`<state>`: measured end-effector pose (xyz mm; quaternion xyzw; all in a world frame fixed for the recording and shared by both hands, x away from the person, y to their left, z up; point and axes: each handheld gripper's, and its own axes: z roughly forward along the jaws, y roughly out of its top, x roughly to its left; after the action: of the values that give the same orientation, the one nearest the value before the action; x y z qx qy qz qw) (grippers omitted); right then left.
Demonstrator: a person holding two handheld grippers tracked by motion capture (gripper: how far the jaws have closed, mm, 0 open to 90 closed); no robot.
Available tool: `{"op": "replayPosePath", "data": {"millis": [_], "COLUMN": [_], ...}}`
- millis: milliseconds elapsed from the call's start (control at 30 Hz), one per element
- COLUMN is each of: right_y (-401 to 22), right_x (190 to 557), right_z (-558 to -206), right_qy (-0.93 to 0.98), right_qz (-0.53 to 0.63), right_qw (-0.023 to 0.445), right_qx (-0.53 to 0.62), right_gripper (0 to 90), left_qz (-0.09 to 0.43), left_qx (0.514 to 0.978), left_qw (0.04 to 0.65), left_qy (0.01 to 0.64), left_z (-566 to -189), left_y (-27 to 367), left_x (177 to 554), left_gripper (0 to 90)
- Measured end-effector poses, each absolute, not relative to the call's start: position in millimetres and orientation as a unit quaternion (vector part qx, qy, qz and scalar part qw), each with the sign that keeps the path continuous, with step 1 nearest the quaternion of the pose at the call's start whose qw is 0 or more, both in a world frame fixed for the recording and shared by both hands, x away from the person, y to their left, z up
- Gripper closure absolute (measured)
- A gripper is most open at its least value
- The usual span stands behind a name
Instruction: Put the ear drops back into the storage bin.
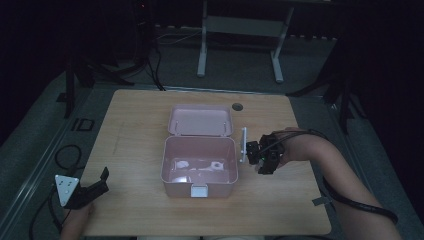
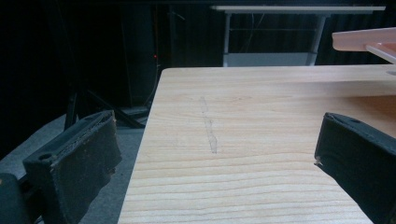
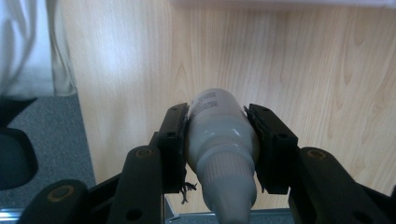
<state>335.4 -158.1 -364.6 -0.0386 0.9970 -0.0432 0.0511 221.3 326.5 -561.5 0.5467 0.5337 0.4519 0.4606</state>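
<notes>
Right gripper view shows your right gripper [image 3: 219, 140] clamped on a white bottle [image 3: 222, 144], lifted over the table [image 3: 299, 70] just right of the open pink box [image 1: 200, 172]. Your left gripper [image 2: 215, 158] rests at the table's near-left corner, jaws wide apart, holding nothing.

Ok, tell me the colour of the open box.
Pale pink box, clearest in the high view.

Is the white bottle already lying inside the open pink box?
No, the white bottle is clamped between the jaws of the right gripper, above the wooden table, not in the pink box.
</notes>
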Motion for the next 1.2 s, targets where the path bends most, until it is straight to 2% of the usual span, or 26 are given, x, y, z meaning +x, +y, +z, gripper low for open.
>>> {"op": "replayPosePath", "data": {"millis": [567, 933, 1200], "right_y": [-110.7, -88.9, -73.4], "right_x": [331.6, 339.2, 343.2], "right_z": [-324.0, -339.0, -363.5], "right_qy": [0.996, 0.996, 0.996], "right_qz": [-0.022, -0.024, -0.023], "right_qw": [0.073, 0.068, 0.058], "right_qx": [-0.050, -0.057, -0.066], "right_gripper": [59.7, 59.7, 59.7], "left_qz": [0.450, 0.450, 0.449], "left_qx": [0.548, 0.549, 0.549], "left_qw": [0.462, 0.462, 0.462], "left_qy": [0.533, 0.532, 0.532], "left_z": [-561.5, -561.6, -561.5], "left_y": [327.1, 327.2, 327.5], "left_x": [221.4, 221.7, 221.6], "left_gripper": [0.3, 0.3, 0.3]}}
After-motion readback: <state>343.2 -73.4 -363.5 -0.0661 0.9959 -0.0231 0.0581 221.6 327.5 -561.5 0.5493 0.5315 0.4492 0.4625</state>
